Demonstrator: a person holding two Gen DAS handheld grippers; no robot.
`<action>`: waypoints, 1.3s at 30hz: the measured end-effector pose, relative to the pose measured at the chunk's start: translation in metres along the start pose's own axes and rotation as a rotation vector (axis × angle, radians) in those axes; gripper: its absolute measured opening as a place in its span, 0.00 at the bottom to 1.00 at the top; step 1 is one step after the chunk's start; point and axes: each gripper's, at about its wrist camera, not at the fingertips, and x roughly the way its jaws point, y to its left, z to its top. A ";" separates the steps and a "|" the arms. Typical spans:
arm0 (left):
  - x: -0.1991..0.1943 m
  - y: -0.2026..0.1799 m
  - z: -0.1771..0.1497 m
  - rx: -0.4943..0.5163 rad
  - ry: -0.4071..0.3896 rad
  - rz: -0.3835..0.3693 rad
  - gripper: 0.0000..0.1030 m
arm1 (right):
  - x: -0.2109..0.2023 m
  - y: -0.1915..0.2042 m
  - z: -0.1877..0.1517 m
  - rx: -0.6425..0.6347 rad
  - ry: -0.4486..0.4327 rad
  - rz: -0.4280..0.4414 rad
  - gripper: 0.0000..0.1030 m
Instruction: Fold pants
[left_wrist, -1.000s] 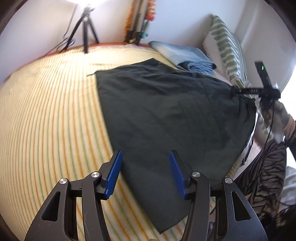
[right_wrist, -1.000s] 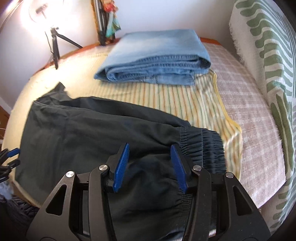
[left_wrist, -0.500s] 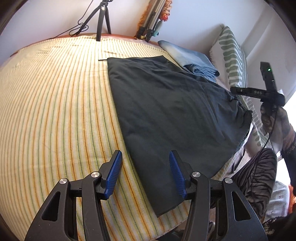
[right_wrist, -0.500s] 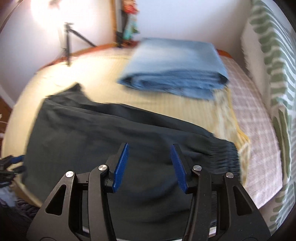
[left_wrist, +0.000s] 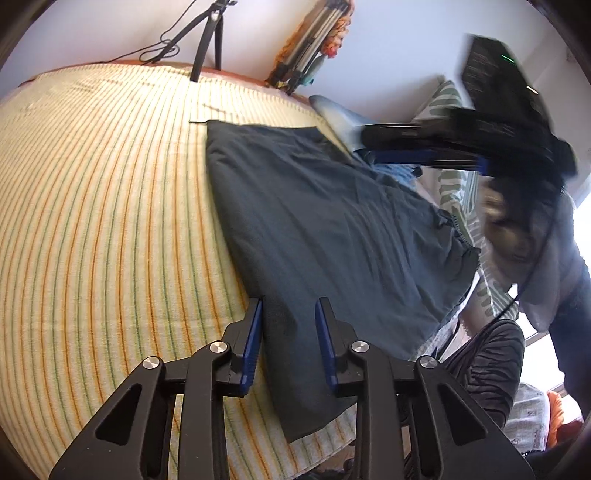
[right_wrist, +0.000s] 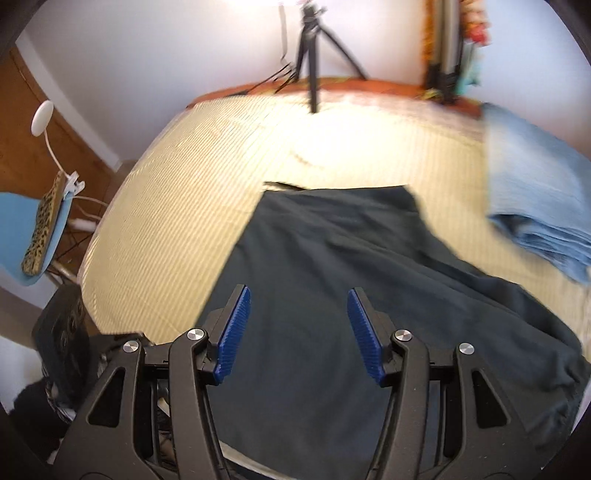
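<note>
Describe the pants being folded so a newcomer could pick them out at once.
On the striped yellow bedspread, find the dark pants spread flat near the front edge. The neighbouring blue jeans are lighter and already folded into a stack.

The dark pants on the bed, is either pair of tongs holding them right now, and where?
Neither holds them yet. The left tongs are closing around the dark pants at their left edge near the hem; the right tongs are opening above them, empty.

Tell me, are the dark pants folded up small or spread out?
Spread out. The dark pants lie flat and long across the striped bed cover, unlike the folded jeans nearby.
</note>
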 end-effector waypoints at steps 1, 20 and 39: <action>-0.002 -0.001 0.001 0.003 -0.007 -0.005 0.24 | 0.012 0.006 0.005 0.004 0.029 0.013 0.56; -0.003 -0.028 -0.001 0.112 -0.025 -0.031 0.24 | 0.121 0.081 0.032 -0.137 0.280 -0.227 0.26; 0.002 -0.044 -0.013 0.085 -0.050 -0.017 0.11 | 0.040 0.024 0.019 0.034 0.066 0.017 0.03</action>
